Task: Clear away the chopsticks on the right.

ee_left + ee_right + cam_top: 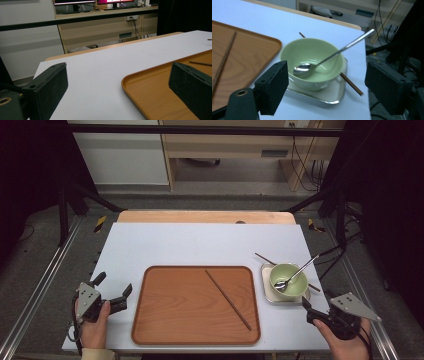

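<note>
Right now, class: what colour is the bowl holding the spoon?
Pale green bowl; the right gripper view shows it best.

No legible text, label, brand, number or sign appears in any of the three views. The monitors [75, 2] at the top edge of the left gripper view display bright screen content, but it is cut off and too blurred to read. The yellow-and-black striped markers [100, 223] on the floor beside the worktop [200, 245] are plain warning stripes and carry no characters. The grey panel [274, 153] on the cabinet behind the worktop is too small to tell whether it bears print.
</note>
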A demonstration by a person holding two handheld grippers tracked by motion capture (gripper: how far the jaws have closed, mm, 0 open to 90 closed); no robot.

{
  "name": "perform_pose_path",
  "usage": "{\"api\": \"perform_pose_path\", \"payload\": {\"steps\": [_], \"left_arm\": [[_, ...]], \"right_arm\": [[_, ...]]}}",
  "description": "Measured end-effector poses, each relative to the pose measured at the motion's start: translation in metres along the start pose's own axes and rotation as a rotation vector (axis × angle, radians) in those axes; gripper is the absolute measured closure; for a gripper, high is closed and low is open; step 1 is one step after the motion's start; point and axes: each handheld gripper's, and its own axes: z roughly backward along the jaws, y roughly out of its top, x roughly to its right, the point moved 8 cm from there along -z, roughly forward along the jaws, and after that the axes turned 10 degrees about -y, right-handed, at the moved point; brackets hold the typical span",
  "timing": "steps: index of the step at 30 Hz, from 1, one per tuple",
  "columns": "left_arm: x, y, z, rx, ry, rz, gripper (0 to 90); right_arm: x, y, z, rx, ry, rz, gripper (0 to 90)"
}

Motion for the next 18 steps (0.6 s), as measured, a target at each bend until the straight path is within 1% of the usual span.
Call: {"api": "perform_pose_path", "payload": {"steps": [2, 6, 7, 9, 11, 13, 15, 16, 17, 18], "left_arm": [[0.001, 0.001, 0.001, 0.005, 0.002, -0.004, 2.0], [0.001, 0.002, 0.001, -0.003, 0.008, -0.026, 2.0], [-0.001, 0.002, 0.001, -0.001, 0.011, -0.024, 2.0], [-0.004, 0.000, 0.002, -0.004, 0.017, -0.010, 2.0], [-0.006, -0.001, 0.003, 0.001, 0.022, 0.003, 2.0], [-0.007, 0.000, 0.005, 0.005, 0.028, 0.002, 2.0], [-0.007, -0.001, 0.004, 0.001, 0.026, -0.002, 2.0], [-0.006, -0.001, 0.004, -0.001, 0.024, -0.004, 2.1], [-0.005, -0.001, 0.003, -0.002, 0.022, -0.004, 2.1], [-0.005, -0.001, 0.002, -0.004, 0.021, -0.007, 2.0]], "right_arm": [[0.008, -0.006, 0.002, -0.021, -0.021, -0.006, 21.9], [0.020, -0.025, -0.001, -0.113, -0.045, 0.013, 23.2], [0.021, -0.029, -0.003, -0.136, -0.041, 0.014, 25.2], [0.023, -0.034, -0.006, -0.162, -0.029, 0.021, 27.8], [0.025, -0.037, -0.010, -0.195, -0.020, 0.040, 30.7], [0.028, -0.038, -0.014, -0.224, -0.005, 0.072, 32.1], [0.032, -0.037, -0.017, -0.256, -0.003, 0.091, 33.8], [0.033, -0.036, -0.019, -0.262, 0.007, 0.107, 35.2], [0.034, -0.035, -0.021, -0.272, 0.006, 0.109, 36.1], [0.035, -0.033, -0.022, -0.270, 0.012, 0.115, 36.6]]}}
